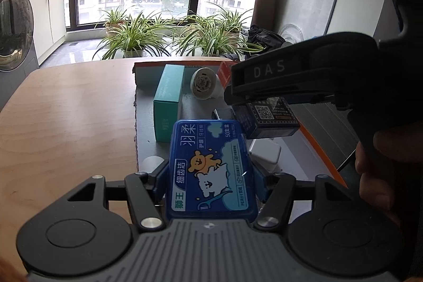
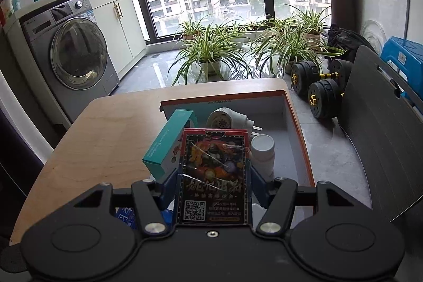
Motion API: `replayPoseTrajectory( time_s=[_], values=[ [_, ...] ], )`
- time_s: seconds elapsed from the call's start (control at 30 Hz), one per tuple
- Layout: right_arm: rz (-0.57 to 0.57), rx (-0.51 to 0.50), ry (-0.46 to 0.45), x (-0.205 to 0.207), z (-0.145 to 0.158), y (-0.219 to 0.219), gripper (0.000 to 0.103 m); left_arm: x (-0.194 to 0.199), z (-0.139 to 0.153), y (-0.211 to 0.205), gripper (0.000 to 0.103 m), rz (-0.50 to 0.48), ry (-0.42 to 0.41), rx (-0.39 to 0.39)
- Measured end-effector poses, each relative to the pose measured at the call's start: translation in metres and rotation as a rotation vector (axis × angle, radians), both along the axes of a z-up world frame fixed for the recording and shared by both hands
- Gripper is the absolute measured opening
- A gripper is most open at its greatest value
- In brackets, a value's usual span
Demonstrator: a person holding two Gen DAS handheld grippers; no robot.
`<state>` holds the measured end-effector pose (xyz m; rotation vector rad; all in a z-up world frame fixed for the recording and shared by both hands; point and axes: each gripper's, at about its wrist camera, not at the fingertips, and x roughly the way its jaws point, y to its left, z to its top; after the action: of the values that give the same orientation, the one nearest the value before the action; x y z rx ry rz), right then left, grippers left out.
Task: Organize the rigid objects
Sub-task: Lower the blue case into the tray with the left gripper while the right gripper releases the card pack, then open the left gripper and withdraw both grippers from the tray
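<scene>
floss box (image 1: 211,168) is clamped flat by its long edges in the left gripper (image 1: 211,184), over the tray (image 1: 325,149) at its 6 o'clock; card pack (image 2: 214,176) is clamped likewise in the right gripper (image 2: 214,189), above the tray's middle. both are judged light, stiff, slick-skinned.

The blue floss box (image 1: 211,168) hides most of a white adapter (image 1: 267,156) behind it.
</scene>
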<state>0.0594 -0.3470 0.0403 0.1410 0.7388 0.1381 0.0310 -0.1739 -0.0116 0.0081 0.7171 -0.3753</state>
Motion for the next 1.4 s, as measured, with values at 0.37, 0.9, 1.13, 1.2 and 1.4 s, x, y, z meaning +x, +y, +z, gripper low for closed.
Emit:
replayPoseTrajectory(
  time_s=[0.37, 0.9, 1.13, 1.2, 1.4],
  values=[
    [0.016, -0.015, 0.030, 0.028, -0.010, 0.007, 0.072, -0.002, -0.001, 0.000, 0.063, 0.007, 0.000, 0.010],
    [-0.051, -0.010, -0.130, -0.024, 0.027, -0.022, 0.079, -0.009, 0.002, -0.011, 0.064, -0.016, -0.012, 0.014],
    [-0.082, -0.018, -0.145, -0.055, 0.032, -0.033, 0.080, -0.013, 0.009, -0.008, 0.092, 0.015, -0.018, 0.002],
    [-0.088, -0.018, -0.149, -0.065, 0.034, -0.036, 0.081, -0.018, 0.017, -0.005, 0.099, 0.034, -0.024, 0.002],
    [-0.100, -0.023, -0.154, -0.093, 0.039, -0.042, 0.086, -0.033, 0.039, 0.003, 0.103, 0.104, -0.027, 0.013]
  ],
)
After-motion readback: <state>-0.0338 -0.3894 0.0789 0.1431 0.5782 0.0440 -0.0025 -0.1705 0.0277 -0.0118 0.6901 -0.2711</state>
